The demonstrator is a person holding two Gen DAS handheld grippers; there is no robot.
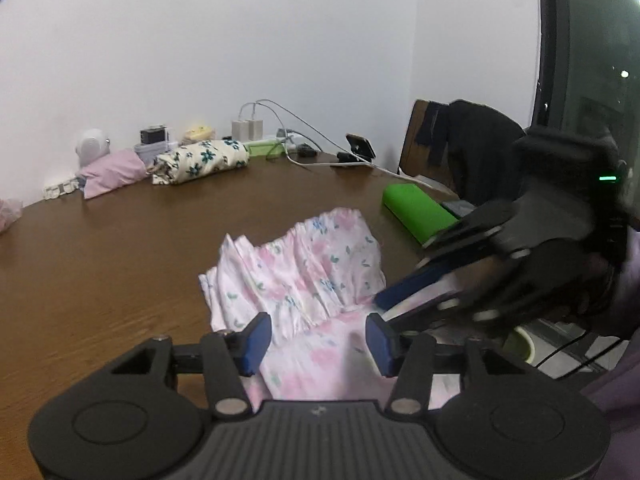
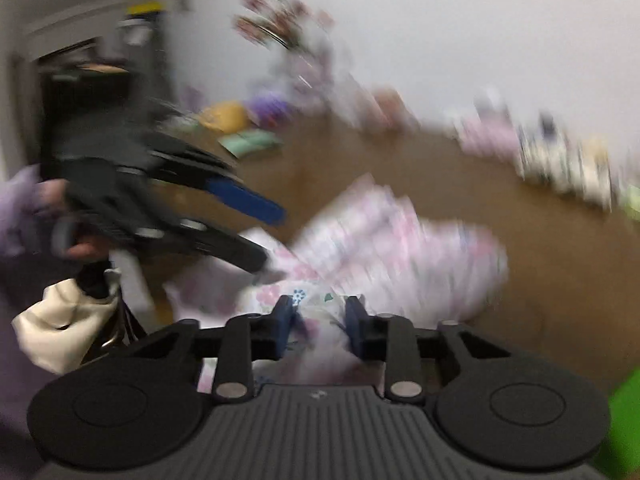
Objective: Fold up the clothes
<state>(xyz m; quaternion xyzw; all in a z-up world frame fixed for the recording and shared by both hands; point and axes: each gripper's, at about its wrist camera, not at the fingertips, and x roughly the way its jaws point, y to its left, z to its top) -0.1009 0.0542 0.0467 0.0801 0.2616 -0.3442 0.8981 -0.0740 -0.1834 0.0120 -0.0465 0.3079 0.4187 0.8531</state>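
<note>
Left gripper [image 1: 318,340]: black plastic body, ribbed dark grey centre plate, two round discs either side, silver pivot screws, blue pads [image 1: 256,342]. Right gripper [image 2: 320,326]: same build, black linkage arms, blue pads [image 2: 284,322]. Green status light on its housing in the left wrist view. Person wears lilac sleeves [image 2: 20,204].
</note>
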